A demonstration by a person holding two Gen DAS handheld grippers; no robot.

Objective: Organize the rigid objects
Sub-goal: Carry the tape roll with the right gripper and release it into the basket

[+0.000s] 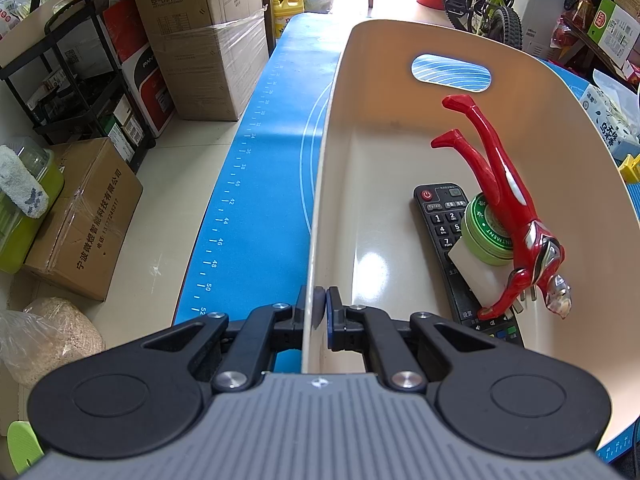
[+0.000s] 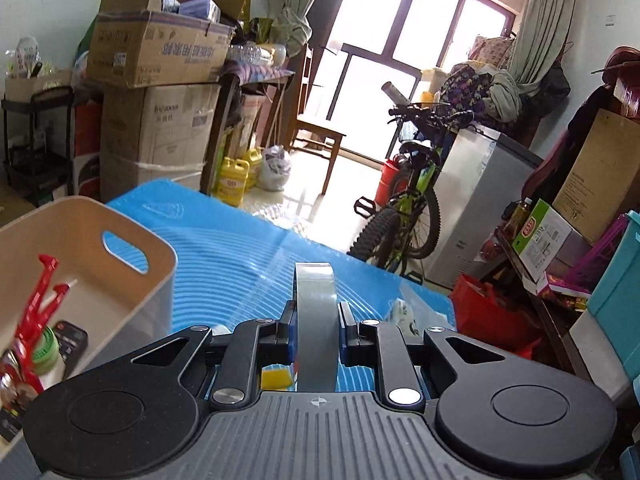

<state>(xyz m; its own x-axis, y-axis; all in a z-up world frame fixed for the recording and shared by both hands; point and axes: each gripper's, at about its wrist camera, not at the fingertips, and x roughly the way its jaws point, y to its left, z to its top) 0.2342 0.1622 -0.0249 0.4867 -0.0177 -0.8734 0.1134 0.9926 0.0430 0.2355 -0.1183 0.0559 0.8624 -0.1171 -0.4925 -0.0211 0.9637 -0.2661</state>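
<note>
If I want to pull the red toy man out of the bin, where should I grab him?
Probably by his legs, from above. The toy stands head down against the bin's wall, so both legs stick up free near the rim. His head and arms are wedged low beside the green tin and the remote, where fingers would likely bump things.

A blue ruled mat (image 1: 256, 184) is covering the table, bearing a beige bin (image 1: 400, 56) directly on it.
</note>
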